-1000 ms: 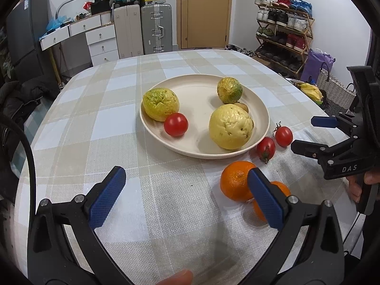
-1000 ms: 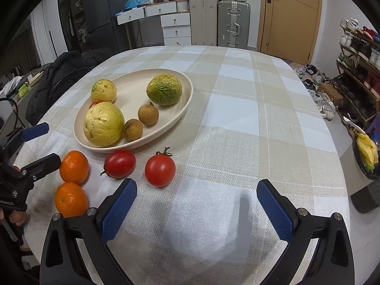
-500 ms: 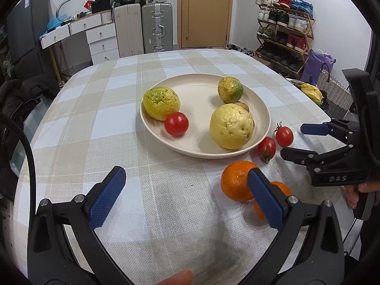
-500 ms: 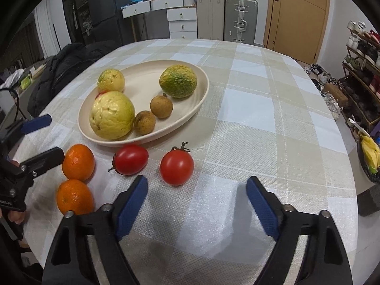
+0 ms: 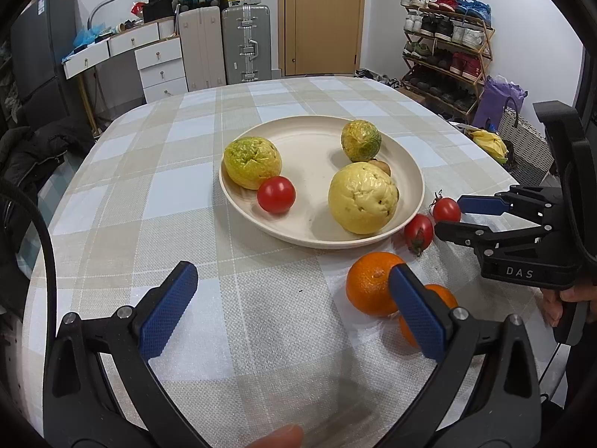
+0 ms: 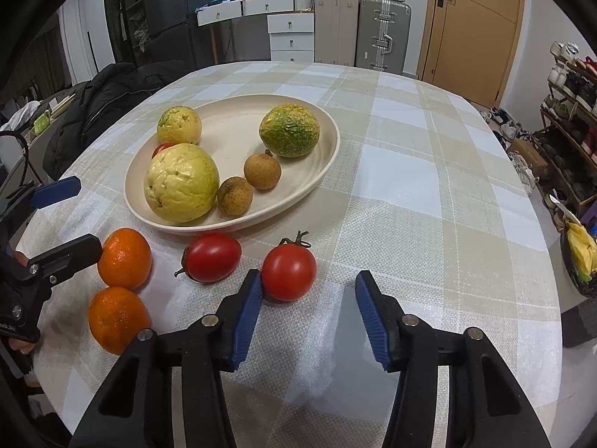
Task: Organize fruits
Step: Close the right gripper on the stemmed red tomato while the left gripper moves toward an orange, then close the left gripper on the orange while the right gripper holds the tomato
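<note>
A cream plate [image 5: 406, 171] [image 6: 328, 138] holds yellow-green guavas, a tomato [image 5: 276, 194] and two brown longans [image 6: 262, 170]. On the cloth by the plate lie two tomatoes and two oranges. My right gripper [image 6: 308, 313] [image 5: 453, 216] is open, its left finger beside the round tomato [image 6: 289, 271] [image 5: 446, 210]. The oval tomato [image 6: 212, 257] [image 5: 418, 233] lies to its left. My left gripper [image 5: 291, 310] [image 6: 71, 216] is open and empty near the two oranges [image 5: 373, 283] [image 6: 125, 257].
The table [image 5: 186, 194] has a checked cloth. Behind it stand suitcases [image 5: 246, 43], white drawers [image 5: 160, 67] and a door. A shoe rack [image 5: 444, 52] and a basket stand to the right. A dark coat [image 6: 108, 100] lies to the left.
My right gripper has moved forward and down to the round tomato and its fingers have narrowed. My left gripper has stayed almost still.
</note>
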`<action>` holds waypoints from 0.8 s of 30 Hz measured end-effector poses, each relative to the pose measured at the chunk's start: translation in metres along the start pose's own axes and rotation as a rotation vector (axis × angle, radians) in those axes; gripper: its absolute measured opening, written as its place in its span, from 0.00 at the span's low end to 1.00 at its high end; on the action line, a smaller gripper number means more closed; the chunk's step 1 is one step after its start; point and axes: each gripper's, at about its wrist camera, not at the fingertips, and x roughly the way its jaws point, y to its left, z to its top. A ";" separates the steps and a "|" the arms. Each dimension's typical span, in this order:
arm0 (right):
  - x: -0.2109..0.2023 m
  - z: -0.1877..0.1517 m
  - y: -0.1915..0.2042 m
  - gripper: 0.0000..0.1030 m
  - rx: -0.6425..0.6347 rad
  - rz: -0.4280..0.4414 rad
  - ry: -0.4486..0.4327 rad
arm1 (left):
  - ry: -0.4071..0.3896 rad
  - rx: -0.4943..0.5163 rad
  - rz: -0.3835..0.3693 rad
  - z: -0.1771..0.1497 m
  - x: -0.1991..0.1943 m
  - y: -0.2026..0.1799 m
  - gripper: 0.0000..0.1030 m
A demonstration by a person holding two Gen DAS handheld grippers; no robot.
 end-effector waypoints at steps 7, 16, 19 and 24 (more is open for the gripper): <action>-0.002 0.000 0.006 0.35 -0.011 0.015 -0.007 | 0.001 0.002 0.000 0.000 0.000 0.000 0.99; -0.004 -0.001 0.007 0.28 -0.013 0.038 -0.018 | 0.001 0.004 -0.001 0.000 -0.001 -0.001 0.99; -0.005 -0.001 0.008 0.28 -0.020 0.039 -0.024 | 0.001 0.004 -0.003 0.000 -0.001 -0.001 0.99; -0.012 0.000 0.006 0.28 -0.017 0.040 -0.043 | -0.001 0.002 -0.020 -0.001 -0.004 -0.003 0.99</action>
